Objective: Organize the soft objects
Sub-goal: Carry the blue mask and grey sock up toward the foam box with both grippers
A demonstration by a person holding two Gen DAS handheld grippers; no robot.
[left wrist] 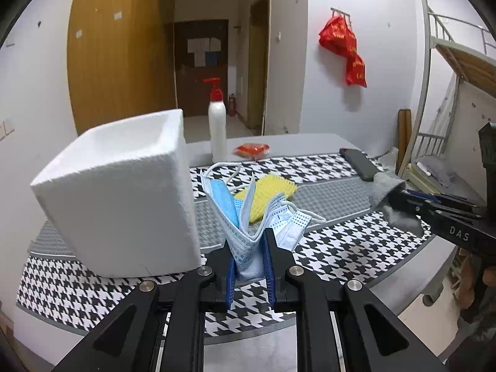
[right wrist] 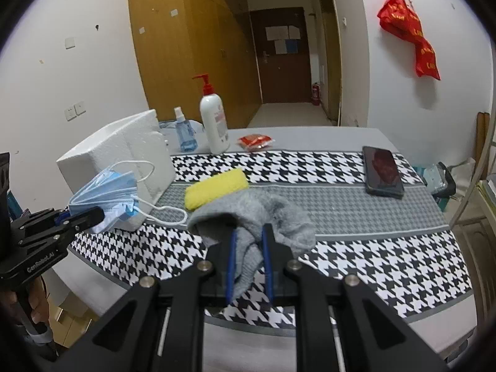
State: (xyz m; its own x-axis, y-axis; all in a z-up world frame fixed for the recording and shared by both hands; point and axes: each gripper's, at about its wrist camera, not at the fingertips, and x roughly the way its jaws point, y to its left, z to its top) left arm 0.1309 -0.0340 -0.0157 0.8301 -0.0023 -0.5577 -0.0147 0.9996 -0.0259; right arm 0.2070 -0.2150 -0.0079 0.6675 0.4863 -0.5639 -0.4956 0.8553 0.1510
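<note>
At the bottom centre of the left wrist view, a crumpled blue face mask (left wrist: 248, 226) is pinched in the left tongs (left wrist: 250, 266), beside a white foam box (left wrist: 124, 192). In the right wrist view the right tongs (right wrist: 249, 263) clamp a grey sock (right wrist: 260, 217), low in the frame. A yellow sponge (right wrist: 215, 187) lies on the houndstooth runner (right wrist: 387, 263) covering the grey worktop (right wrist: 325, 136). Behind: white walls, wooden wardrobe (right wrist: 192, 46), corridor door (right wrist: 283, 52).
</note>
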